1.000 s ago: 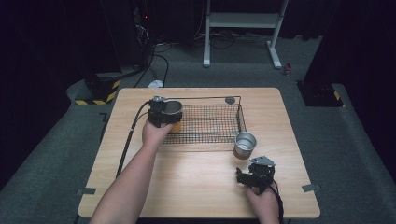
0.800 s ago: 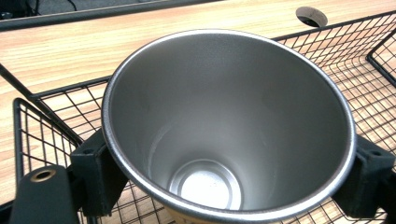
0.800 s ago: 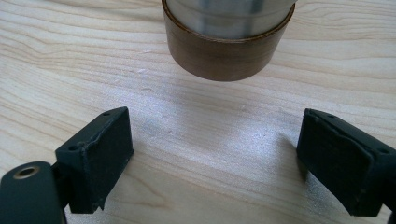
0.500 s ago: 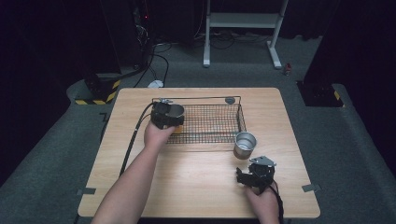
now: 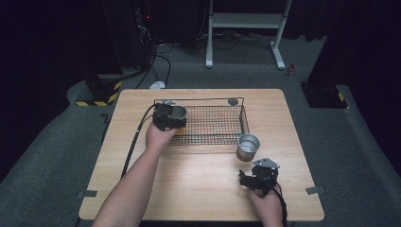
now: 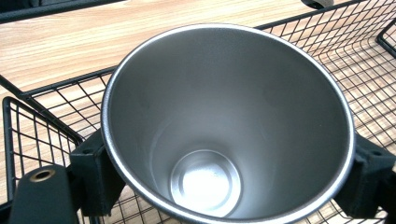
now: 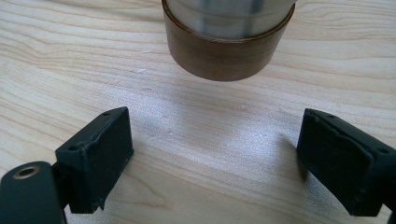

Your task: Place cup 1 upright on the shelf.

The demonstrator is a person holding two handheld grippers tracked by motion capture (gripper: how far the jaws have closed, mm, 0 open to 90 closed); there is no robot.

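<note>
L gripper [image 5: 169,118] clamped on steel cup [image 6: 224,126] over wire basket [image 5: 215,126] L end, R gripper [image 7: 224,158] open nr 2nd cup [image 5: 248,146] on table; risk: rim snag, tip on release.

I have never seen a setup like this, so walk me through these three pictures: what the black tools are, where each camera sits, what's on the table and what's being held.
A person sits at a wooden table with a two-jaw tool in each hand. The high view looks down from above. The other two cameras ride on the tools and look along their black jaws.

The left hand-held gripper is shut on a steel cup, held over the left end of a black wire basket. Its own view looks straight into the empty cup.

The right hand-held gripper rests near the table's front edge, jaws wide open and holding nothing. Just ahead of it stands a second steel cup, beside the basket. The right gripper view shows that cup's brown base.
</note>
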